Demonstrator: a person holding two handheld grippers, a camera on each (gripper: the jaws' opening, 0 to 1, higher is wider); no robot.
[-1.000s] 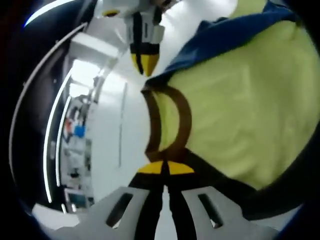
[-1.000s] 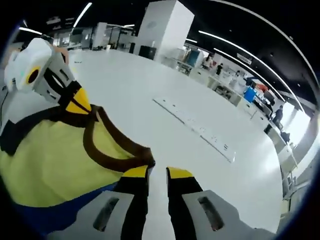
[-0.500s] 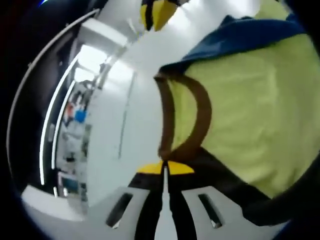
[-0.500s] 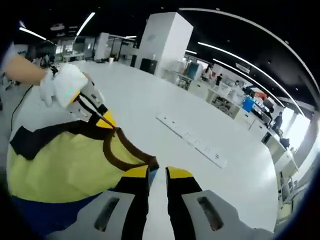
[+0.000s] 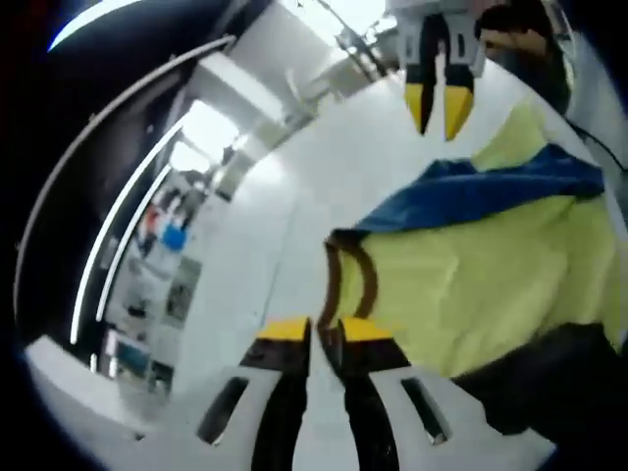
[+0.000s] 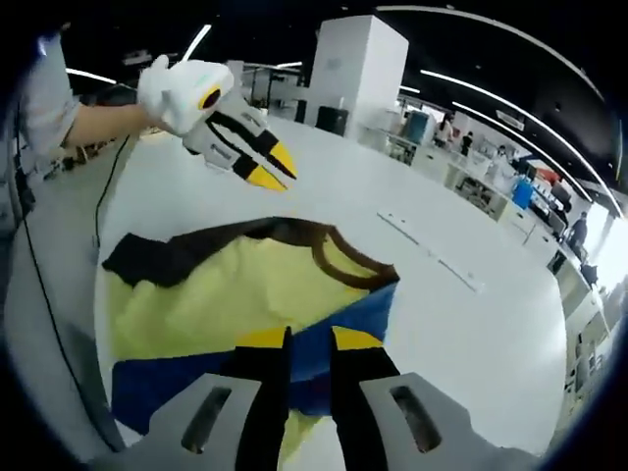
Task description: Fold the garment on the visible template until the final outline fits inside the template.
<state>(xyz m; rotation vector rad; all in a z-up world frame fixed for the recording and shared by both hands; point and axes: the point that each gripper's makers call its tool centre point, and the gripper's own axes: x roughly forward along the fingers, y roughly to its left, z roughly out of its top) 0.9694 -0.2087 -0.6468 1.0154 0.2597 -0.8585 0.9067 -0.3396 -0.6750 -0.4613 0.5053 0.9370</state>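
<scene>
I see the garment [image 6: 245,294] lying flat on the white table [image 6: 471,324]. It is yellow with a brown neck and blue cloth. My right gripper [image 6: 307,340] hangs above it, jaws a little apart, holding nothing. My left gripper [image 6: 273,169] floats above the table, also slightly apart. I can read no writing.

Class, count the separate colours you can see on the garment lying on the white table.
3 on the garment: yellow across the middle, blue along the near edge, dark brown on the collar and far sleeve. Folds may hide more.
</scene>
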